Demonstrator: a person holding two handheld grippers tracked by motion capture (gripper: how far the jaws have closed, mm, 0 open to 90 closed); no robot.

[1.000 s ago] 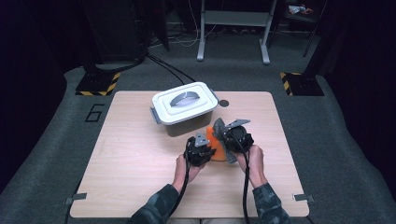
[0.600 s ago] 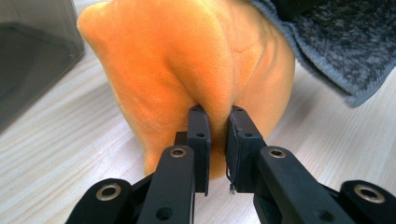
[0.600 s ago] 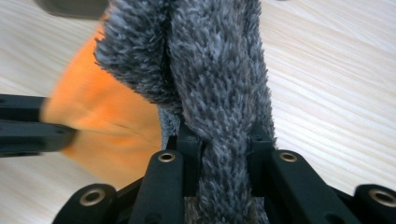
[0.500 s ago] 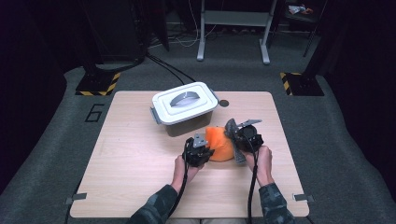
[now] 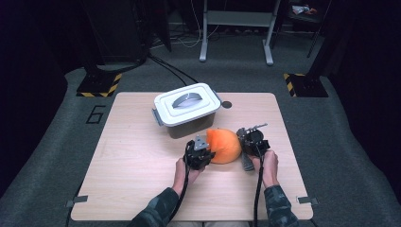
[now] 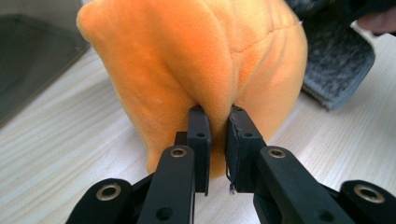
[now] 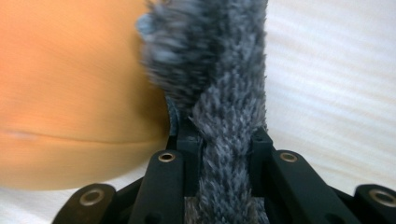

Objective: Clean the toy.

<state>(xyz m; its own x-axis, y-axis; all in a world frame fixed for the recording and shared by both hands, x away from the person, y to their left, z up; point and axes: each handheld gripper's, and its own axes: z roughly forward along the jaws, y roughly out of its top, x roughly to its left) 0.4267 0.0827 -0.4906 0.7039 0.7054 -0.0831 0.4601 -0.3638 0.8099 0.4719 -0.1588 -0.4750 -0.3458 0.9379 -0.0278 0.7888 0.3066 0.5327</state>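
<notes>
An orange plush toy point(image 5: 223, 145) lies on the wooden table point(image 5: 132, 161) in front of the person, with a grey furry part point(image 5: 247, 161) at its right side. My left gripper point(image 5: 203, 155) is shut on a fold of the orange plush point(image 6: 205, 70) at the toy's left side. My right gripper point(image 5: 248, 142) is shut on the grey furry strip point(image 7: 229, 116), which runs up between its jaws beside the orange body point(image 7: 74, 79). Both hands hold the grippers low over the table.
A white lidded box point(image 5: 187, 108) with a grey handle stands just behind the toy. A small dark round mark point(image 5: 227, 104) sits to the box's right. Bare table stretches to the left and front. Stands and cables cross the dark floor beyond.
The right gripper has moved right and nearer the person, drawing the grey part out. More of the orange toy now shows between the two grippers. The box has not moved.
</notes>
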